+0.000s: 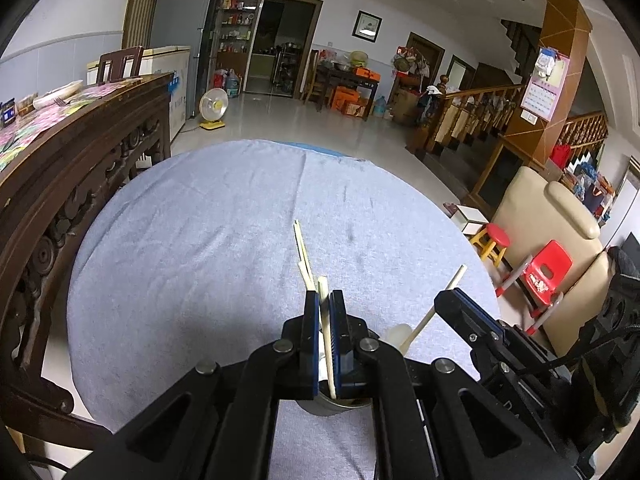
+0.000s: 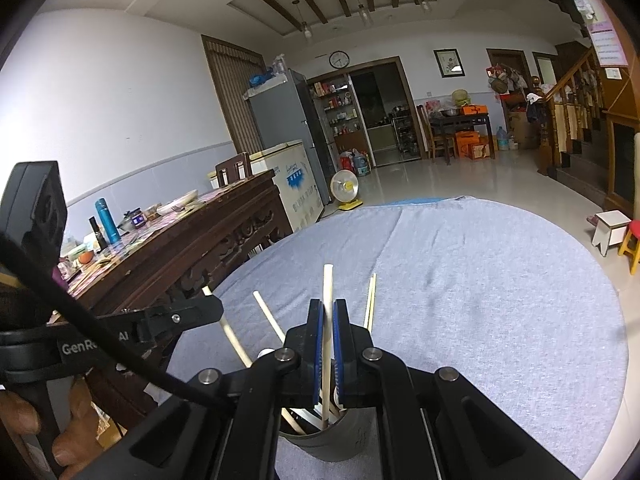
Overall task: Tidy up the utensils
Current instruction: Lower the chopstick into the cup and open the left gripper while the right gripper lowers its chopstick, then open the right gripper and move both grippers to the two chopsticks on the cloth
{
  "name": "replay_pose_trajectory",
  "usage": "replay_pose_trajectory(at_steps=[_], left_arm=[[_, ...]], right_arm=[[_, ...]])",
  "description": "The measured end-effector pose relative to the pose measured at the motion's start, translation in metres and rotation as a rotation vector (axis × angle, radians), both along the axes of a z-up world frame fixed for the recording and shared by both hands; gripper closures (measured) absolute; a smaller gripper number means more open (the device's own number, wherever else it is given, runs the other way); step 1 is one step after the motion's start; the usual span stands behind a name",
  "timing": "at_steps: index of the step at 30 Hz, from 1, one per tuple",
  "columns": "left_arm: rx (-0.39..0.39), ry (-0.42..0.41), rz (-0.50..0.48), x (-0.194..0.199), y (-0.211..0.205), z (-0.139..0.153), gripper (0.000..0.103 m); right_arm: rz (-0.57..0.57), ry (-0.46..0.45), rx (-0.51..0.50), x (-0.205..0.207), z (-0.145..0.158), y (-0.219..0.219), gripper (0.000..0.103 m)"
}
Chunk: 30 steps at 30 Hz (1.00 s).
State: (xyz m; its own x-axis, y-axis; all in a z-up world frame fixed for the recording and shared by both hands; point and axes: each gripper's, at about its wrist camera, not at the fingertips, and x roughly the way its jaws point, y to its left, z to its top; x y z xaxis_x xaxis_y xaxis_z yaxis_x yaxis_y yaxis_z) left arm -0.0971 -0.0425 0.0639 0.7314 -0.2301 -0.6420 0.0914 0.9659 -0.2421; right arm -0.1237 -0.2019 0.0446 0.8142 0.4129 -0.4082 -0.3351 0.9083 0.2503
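Left gripper (image 1: 325,294): you had it pinched shut on one chopstick (image 1: 327,336), its lower end inside the holder cup (image 1: 334,404), at 6 o'clock on the table (image 1: 200,220) | Right gripper (image 2: 328,304): likewise clamped on a chopstick (image 2: 327,320), held upright so it could drop in | Loose chopstick pair (image 1: 302,248): lay on the cloth at 12 o'clock from the cup.

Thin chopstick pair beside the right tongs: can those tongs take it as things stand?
Probably not yet. The right tongs are shut on a white stick, so they have no free grip. The thin chopstick pair itself stands close beside them, with nothing between.
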Motion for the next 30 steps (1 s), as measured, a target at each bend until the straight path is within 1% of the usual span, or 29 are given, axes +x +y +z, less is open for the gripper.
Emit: replay_pose_trajectory(at_steps=[2, 6, 8, 9, 10, 11, 12, 13, 15, 17, 18, 19, 21, 24, 26, 28, 30], left_arm=[[-0.028, 0.002, 0.0, 0.0, 0.005, 0.001, 0.098], [-0.036, 0.004, 0.007, -0.001, 0.008, 0.002, 0.098], [-0.059, 0.005, 0.012, -0.002, 0.013, 0.003, 0.093], [-0.071, 0.001, 0.02, -0.003, 0.016, 0.005, 0.084], [-0.083, -0.007, 0.027, -0.004, 0.019, 0.007, 0.071], [-0.098, -0.026, 0.04, -0.007, 0.024, 0.011, 0.064], [-0.109, -0.048, 0.057, -0.01, 0.029, 0.016, 0.055], [-0.115, -0.063, 0.07, -0.012, 0.033, 0.02, 0.052], [-0.133, -0.091, 0.095, -0.014, 0.043, 0.03, 0.051], [-0.148, -0.107, 0.124, -0.011, 0.056, 0.038, 0.05], [-0.152, -0.116, 0.143, -0.01, 0.063, 0.042, 0.047], [-0.152, -0.118, 0.155, -0.008, 0.068, 0.045, 0.042], [-0.156, -0.115, 0.188, -0.002, 0.083, 0.049, 0.038], [-0.152, -0.093, 0.212, 0.008, 0.097, 0.049, 0.034], [-0.15, -0.05, 0.231, 0.022, 0.109, 0.042, 0.033], [-0.138, 0.004, 0.247, 0.037, 0.117, 0.032, 0.033], [-0.108, 0.07, 0.236, 0.058, 0.119, 0.018, 0.033]], right_arm=[[0.002, 0.005, -0.005, 0.0, -0.001, 0.001, 0.097], [0.006, 0.007, -0.009, -0.001, -0.003, 0.003, 0.097], [0.0, 0.005, -0.009, -0.002, -0.002, 0.002, 0.097], [-0.006, 0.002, -0.006, -0.003, -0.002, 0.0, 0.097], [-0.009, 0.001, -0.002, -0.004, -0.001, -0.001, 0.097], [-0.014, -0.002, 0.006, -0.006, 0.001, -0.003, 0.097], [-0.019, -0.006, 0.013, -0.007, 0.003, -0.005, 0.097], [-0.024, -0.013, 0.023, -0.009, 0.006, -0.008, 0.097], [-0.031, -0.027, 0.039, -0.013, 0.012, -0.014, 0.096], [-0.038, -0.035, 0.06, -0.015, 0.02, -0.022, 0.093], [-0.042, -0.037, 0.071, -0.016, 0.023, -0.027, 0.089], [-0.048, -0.038, 0.087, -0.017, 0.027, -0.033, 0.085], [-0.06, -0.025, 0.121, -0.016, 0.033, -0.048, 0.08], [-0.082, 0.014, 0.173, -0.009, 0.039, -0.076, 0.076], [-0.113, 0.047, 0.194, -0.001, 0.038, -0.097, 0.071], [-0.147, 0.1, 0.195, 0.009, 0.034, -0.115, 0.049], [-0.179, 0.162, 0.182, 0.022, 0.023, -0.134, 0.048]])
